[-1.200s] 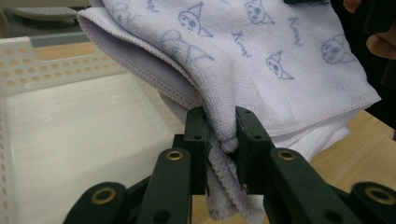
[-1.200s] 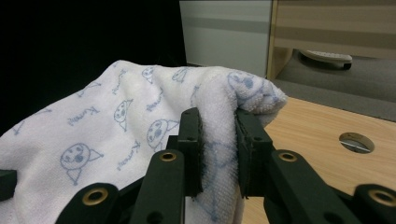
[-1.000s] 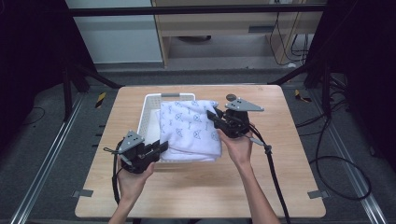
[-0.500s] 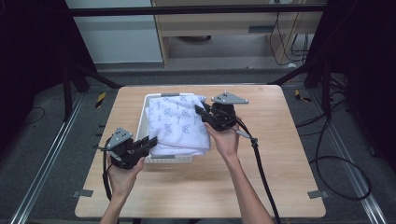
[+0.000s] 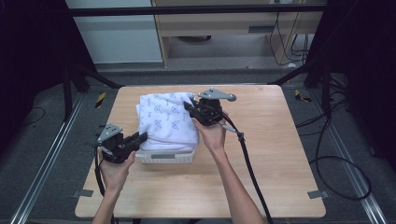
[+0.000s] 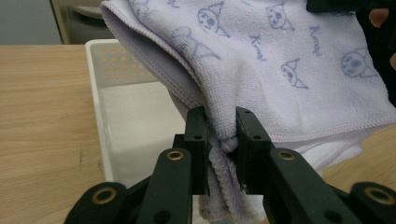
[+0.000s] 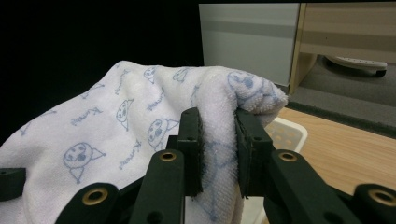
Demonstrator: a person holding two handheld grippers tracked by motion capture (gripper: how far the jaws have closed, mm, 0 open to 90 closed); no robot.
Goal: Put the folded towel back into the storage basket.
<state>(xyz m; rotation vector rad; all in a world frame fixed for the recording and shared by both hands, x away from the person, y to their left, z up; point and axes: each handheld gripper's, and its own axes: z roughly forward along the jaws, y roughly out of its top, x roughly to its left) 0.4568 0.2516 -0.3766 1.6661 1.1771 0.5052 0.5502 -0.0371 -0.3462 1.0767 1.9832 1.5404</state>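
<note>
A folded white towel printed with blue cartoon faces hangs over a white perforated basket in the middle of the table. My left gripper is shut on the towel's near left corner; in the left gripper view the cloth bunches between the pads. My right gripper is shut on the far right corner, and the right gripper view shows a thick fold of towel squeezed between its jaws. The towel covers most of the basket.
The wooden table has bare room to the right and in front. A black cable trails from the right gripper across the table. A pale cabinet and a wooden shelf unit stand beyond the far edge.
Both grippers have carried the towel to the left, so it now lies over the basket and hides most of it. Both stay shut on the cloth.
</note>
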